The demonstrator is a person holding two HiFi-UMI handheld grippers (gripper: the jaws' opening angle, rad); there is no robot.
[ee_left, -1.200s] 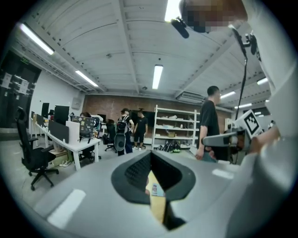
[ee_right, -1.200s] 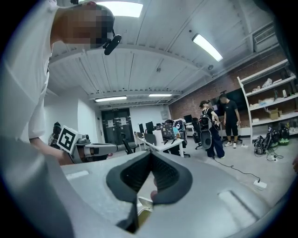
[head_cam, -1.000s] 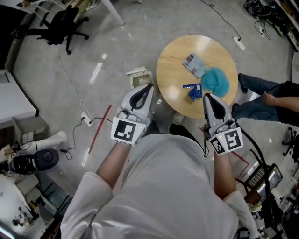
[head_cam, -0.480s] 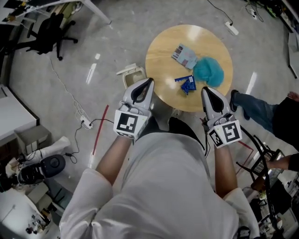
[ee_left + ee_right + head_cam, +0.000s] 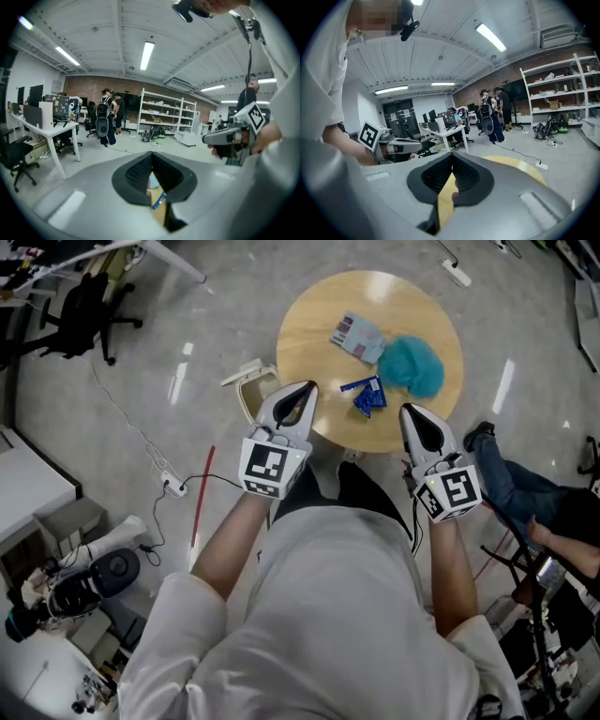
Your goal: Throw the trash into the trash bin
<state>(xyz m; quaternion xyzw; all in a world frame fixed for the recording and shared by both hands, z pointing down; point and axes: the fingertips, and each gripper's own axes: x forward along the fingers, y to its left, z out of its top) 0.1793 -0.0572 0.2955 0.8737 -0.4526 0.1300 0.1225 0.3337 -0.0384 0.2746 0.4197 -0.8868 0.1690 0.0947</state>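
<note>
From the head view, a round pale-wood worktop (image 5: 309,324) carries the trash, a crinkled blue wrapper (image 5: 364,397), a fluffy teal clump (image 5: 412,367) and a flat printed packet (image 5: 356,336), while a boxy beige trash bin (image 5: 251,395), lid open, stands on the glossy grey floor (image 5: 187,315) just beside it, and the left gripper (image 5: 303,392) and right gripper (image 5: 413,415) hover at its near rim. In the left gripper view, ribbed black fingers (image 5: 133,176) meet at their tips, holding nothing; in the right gripper view, the matching fingers (image 5: 429,178) are likewise pressed together and empty
</note>
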